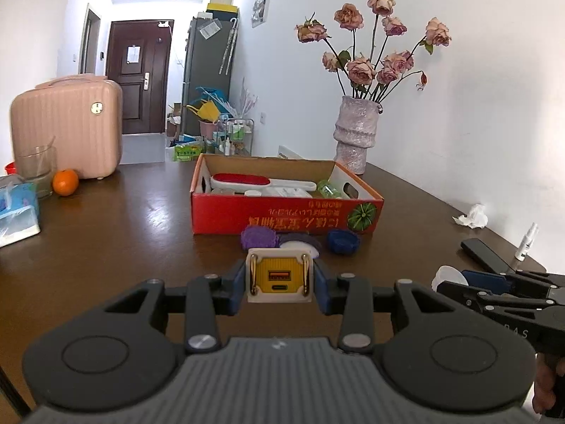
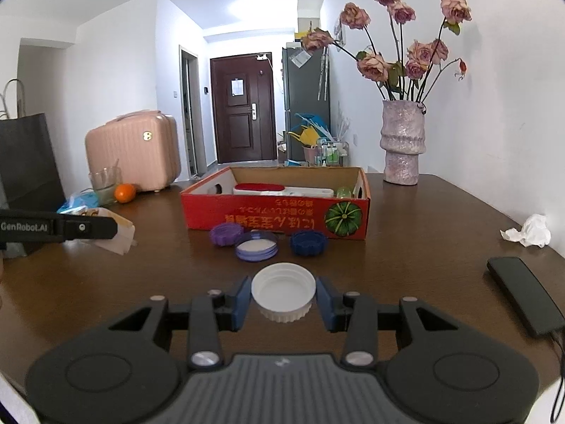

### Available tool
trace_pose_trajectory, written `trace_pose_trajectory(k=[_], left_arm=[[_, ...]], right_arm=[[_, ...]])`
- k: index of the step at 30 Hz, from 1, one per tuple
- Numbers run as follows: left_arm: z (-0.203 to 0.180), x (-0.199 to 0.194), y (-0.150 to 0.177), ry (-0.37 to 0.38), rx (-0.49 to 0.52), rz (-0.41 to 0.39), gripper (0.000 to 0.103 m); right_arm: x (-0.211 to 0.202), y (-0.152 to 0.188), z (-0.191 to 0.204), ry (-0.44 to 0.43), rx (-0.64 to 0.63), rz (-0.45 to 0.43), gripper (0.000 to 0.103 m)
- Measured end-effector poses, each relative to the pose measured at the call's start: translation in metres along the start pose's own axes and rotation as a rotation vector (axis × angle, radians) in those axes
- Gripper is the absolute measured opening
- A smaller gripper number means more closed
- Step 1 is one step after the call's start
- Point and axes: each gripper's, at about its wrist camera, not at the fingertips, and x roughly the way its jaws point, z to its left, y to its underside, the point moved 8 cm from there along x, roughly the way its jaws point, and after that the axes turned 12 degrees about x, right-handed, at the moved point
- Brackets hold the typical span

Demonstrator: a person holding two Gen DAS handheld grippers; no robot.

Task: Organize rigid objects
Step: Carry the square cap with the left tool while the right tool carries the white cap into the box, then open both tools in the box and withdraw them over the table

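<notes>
Charger (image 1: 279, 275), boxy w/ yellow face, two ports and folded brass prongs, sits clamped between pads of left gripper (image 1: 279, 282) above brown glossy table (image 1: 123, 233). Right gripper (image 2: 283, 298) clenched on white ribbed plastic lid (image 2: 283, 291), open side up. Ahead, by red cardboard box (image 2: 275, 221): purple cap (image 2: 225, 234), lilac lid (image 2: 256, 245), blue scalloped cap (image 2: 309, 242).

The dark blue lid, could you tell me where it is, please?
Right wrist view: the dark blue lid lies on the table before the red box, right of the lilac lid.
</notes>
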Motion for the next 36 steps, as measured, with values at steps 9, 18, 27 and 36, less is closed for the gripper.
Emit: trace_pose_trajectory(k=[9,18,27,36], left_arm=[[0.039,0.092,-0.061,0.024,-0.027,0.006,0.039],[0.079,0.197,-0.099,0.009,-0.012,0.079,0.039],[0.108,0.256,-0.073,-0.011,-0.056,0.199,0.040],[0.113,0.255,-0.072,-0.007,-0.032,0.194,0.043]], right_arm=[[0.078,-0.064,-0.001,-0.058,-0.003,0.014,0.040],[0.193,-0.120,0.020,-0.162,0.034,0.091,0.039],[0.302,-0.118,0.043,-0.232,0.175,0.271,0.040],[0.330,-0.110,0.066,-0.193,0.118,0.286,0.041]])
